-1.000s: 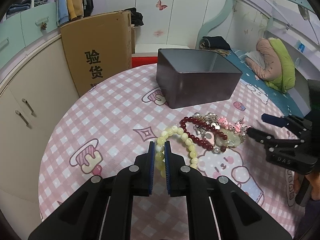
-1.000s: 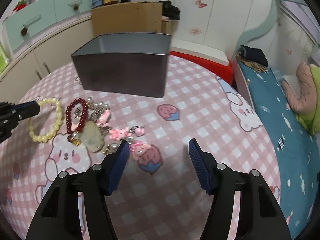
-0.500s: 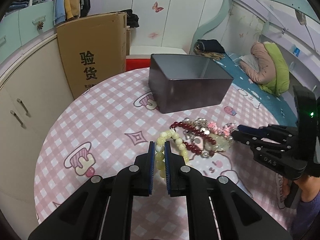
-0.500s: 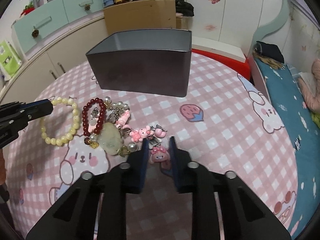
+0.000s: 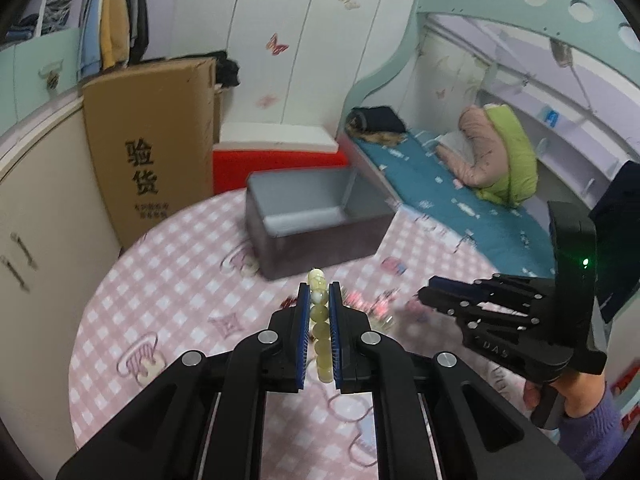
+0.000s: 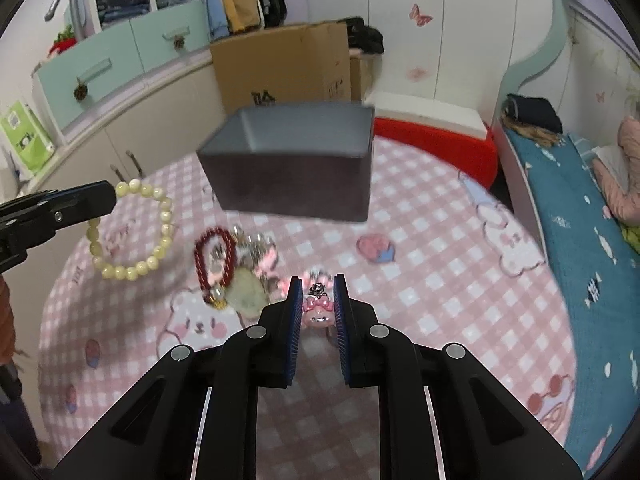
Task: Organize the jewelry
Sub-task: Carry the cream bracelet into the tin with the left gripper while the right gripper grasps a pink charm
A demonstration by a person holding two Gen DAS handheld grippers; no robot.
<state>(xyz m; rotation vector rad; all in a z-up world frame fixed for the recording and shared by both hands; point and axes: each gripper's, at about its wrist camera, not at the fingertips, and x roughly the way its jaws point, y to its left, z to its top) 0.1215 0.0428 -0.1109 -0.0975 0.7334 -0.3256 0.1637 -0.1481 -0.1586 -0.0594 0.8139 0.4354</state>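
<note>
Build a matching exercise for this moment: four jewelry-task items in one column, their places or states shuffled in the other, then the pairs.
Things:
1. pale bead bracelet
2. pink charm
3. dark red bracelet
4. grey box

States:
A. lying on the checked tablecloth
B. clamped by the right gripper
C. open-topped, at the table's far side
D. hanging from the left gripper

Pairs: 1-D, 2-B, 3-A, 4-C
</note>
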